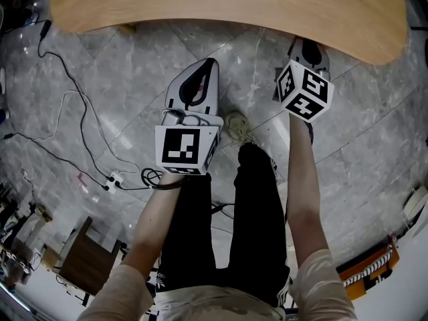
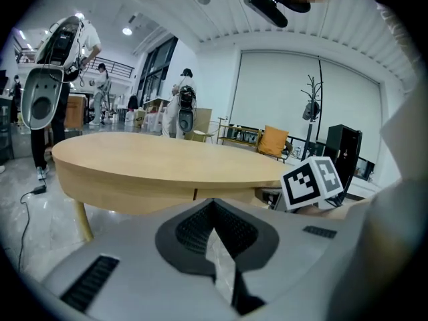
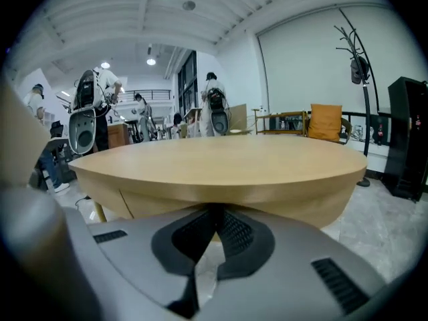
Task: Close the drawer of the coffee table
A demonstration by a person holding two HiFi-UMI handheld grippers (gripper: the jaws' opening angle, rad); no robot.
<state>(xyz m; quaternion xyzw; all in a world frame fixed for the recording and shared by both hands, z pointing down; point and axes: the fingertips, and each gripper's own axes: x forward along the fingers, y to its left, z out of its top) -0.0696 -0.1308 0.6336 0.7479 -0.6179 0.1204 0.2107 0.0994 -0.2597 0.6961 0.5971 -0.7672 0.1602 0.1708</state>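
The table [image 1: 227, 5] has a pale wooden oval top over a deep curved apron with a thin vertical seam, and stands on a slim tapered leg [image 2: 83, 221] on a grey marble-tiled floor [image 1: 120, 79]. Black and white cables [image 1: 73, 79] trail across the floor to a white power strip [image 1: 115, 179], near a dark wooden stool [image 1: 87, 256].

No word, brand, number or sign can be read on anything here.
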